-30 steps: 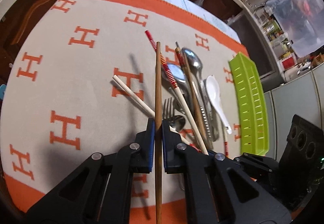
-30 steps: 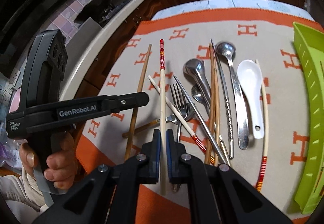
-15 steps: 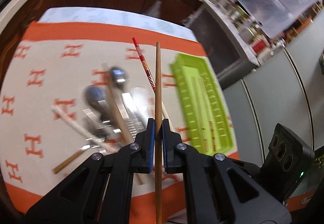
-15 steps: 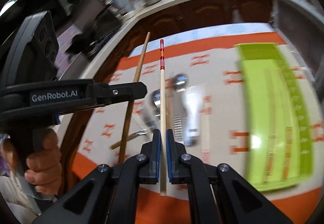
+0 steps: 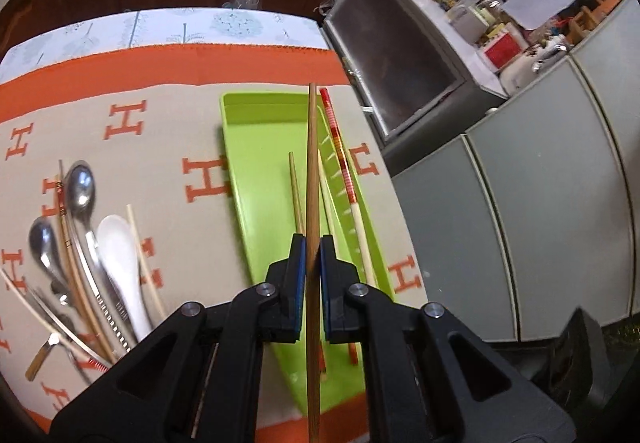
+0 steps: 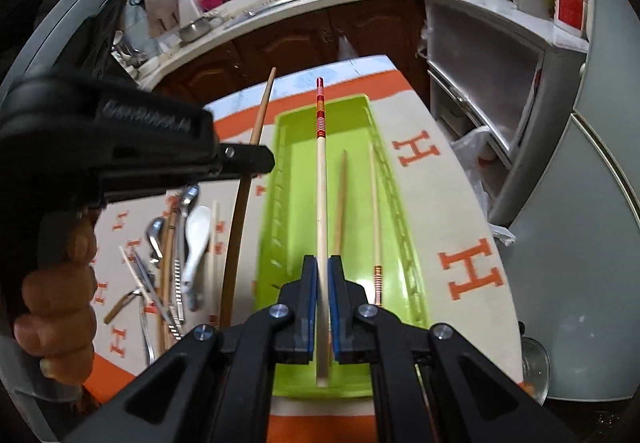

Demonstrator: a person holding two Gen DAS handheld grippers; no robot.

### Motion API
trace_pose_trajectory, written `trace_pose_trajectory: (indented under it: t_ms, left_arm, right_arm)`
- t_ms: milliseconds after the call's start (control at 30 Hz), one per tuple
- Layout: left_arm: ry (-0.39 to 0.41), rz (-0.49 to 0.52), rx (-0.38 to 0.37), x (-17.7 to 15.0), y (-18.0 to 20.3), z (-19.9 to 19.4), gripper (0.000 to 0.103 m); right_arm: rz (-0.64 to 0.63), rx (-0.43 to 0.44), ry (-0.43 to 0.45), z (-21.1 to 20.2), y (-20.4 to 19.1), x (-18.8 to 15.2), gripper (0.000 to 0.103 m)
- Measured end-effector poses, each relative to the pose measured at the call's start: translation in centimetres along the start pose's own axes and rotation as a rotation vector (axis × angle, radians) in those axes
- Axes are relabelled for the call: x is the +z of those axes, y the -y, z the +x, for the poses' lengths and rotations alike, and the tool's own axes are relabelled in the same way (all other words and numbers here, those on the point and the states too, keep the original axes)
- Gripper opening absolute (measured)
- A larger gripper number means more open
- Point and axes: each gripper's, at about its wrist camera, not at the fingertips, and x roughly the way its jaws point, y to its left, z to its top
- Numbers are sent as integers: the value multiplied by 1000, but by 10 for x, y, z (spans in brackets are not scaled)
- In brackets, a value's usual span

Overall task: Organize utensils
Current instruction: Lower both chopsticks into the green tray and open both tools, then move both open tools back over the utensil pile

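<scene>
My left gripper [image 5: 312,243] is shut on a brown wooden chopstick [image 5: 312,179], held lengthwise above the green tray [image 5: 256,171]. My right gripper [image 6: 322,263] is shut on a pale chopstick with a red striped end [image 6: 321,171], also over the green tray [image 6: 288,171]. That striped chopstick [image 5: 340,159] shows just right of the brown one in the left wrist view. Two chopsticks [image 6: 340,199] lie inside the tray. The left gripper body [image 6: 120,147] and its brown chopstick [image 6: 250,179] show at the left of the right wrist view.
Spoons, a white ceramic spoon [image 5: 118,263], a fork and more chopsticks lie in a pile [image 6: 176,251] on the orange-and-beige cloth left of the tray. A person's hand [image 6: 56,291] grips the left tool. Steel appliances and grey cabinets [image 5: 520,223] stand right of the table edge.
Both grippers have lifted their chopsticks off the pile and swung right, so each stick now hangs over the green tray instead of the cloth.
</scene>
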Motion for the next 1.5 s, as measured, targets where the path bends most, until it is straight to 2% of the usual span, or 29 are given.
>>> trace_pose_trajectory:
  t_ms: [167,233,300,367,433,500,533,767,1033,1267,1500]
  left_arm:
    - [-33,-45,51,13,-13,36,4]
    - [-51,-43,85,16,-15,47,5]
    - [-71,-33,88,17,-17,54,6]
    - [-81,-26,89,18,-19,55,11]
    - [-76,-27,79,18,-22,51,29]
    - [-57,-28,74,16,-25,43,41]
    - [-51,-27,73,15,-25,38,42]
    - [-58,-14,87,-5,-36,10,42]
    - [-77,62,113,-55,-52,-20,42]
    - [-32,118,128,-90,-72,-54,42]
    - [13,133,191,-110,-107,-82,42]
  right_arm:
    - [6,-20,-38,20,12,0,5]
    - [10,-28,-43,27,12,2,5]
    - [17,-44,-47,31,14,4,6]
    - [40,-45,-52,32,18,5,6]
    - [50,-37,-52,30,18,5,6]
    - [51,-35,-51,29,19,3,6]
    - [48,-34,-50,28,19,4,6]
    - [63,-12,-58,20,12,-1,6]
    - [83,-21,-80,8,8,-12,6]
    - [99,-64,-83,-18,-6,-30,6]
    - [99,-75,-67,-44,-27,-42,6]
